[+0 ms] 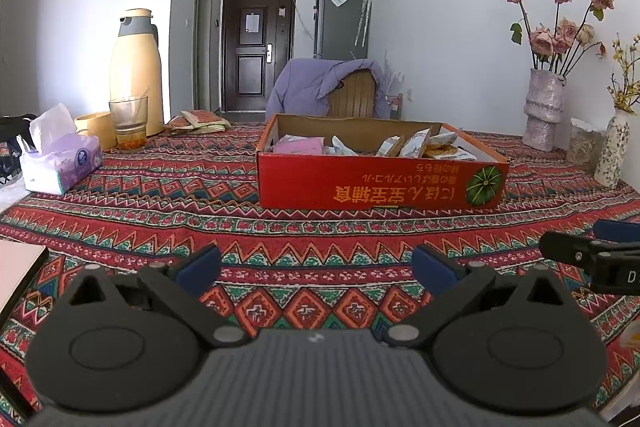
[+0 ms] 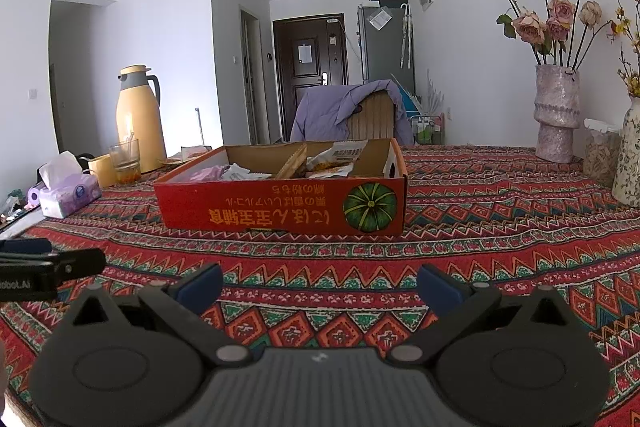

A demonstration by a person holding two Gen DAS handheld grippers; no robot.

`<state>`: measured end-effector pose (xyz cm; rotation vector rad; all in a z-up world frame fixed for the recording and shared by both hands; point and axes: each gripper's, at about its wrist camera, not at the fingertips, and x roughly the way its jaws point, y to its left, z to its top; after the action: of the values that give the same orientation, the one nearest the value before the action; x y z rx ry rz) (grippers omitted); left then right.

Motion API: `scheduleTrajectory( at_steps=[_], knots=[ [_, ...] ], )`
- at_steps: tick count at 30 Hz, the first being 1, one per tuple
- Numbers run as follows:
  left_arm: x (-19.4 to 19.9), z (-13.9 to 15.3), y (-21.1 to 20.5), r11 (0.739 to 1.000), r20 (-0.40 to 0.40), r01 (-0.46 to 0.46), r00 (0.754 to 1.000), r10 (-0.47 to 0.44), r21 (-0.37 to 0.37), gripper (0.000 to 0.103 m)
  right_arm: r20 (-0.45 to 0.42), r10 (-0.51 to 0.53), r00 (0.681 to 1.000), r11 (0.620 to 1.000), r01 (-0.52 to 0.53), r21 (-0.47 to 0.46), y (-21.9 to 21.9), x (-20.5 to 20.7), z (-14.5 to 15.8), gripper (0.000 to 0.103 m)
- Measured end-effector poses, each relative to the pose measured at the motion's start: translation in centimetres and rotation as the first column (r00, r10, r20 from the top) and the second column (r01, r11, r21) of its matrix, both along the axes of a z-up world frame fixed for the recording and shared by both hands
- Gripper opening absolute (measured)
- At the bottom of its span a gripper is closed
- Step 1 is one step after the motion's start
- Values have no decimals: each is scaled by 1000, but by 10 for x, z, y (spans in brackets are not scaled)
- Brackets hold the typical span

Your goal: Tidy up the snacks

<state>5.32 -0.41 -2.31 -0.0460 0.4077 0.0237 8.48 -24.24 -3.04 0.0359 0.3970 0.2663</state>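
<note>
Snacks lie in the red box (image 1: 380, 183) on the surface (image 1: 320, 247).
Left hand-held gripper (image 1: 316, 269) and right hand-held gripper (image 2: 320, 277) both wide, holding nothing.

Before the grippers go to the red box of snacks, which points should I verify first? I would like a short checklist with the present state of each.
1. Left gripper open, holding nothing: ok.
2. Right gripper open, holding nothing: ok.
3. Red box open at the top, snack packets visible inside: ok.
4. Tablecloth between the grippers and the box free of obstacles: ok.
5. Loose packets lie far left near the thermos and the glass; room to reach them safely: cannot tell.
6. Free space inside the box for more snacks: cannot tell; the near wall hides the bottom.
</note>
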Motion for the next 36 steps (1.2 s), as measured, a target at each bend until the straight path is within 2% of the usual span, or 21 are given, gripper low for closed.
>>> scheduleTrajectory(
  at_steps=[36],
  knots=[
    [-4,1,-1,1000,11,16,1000,-16,7,103,0,1,1000,1000,-1,-2,1,0,0,103]
  ],
)
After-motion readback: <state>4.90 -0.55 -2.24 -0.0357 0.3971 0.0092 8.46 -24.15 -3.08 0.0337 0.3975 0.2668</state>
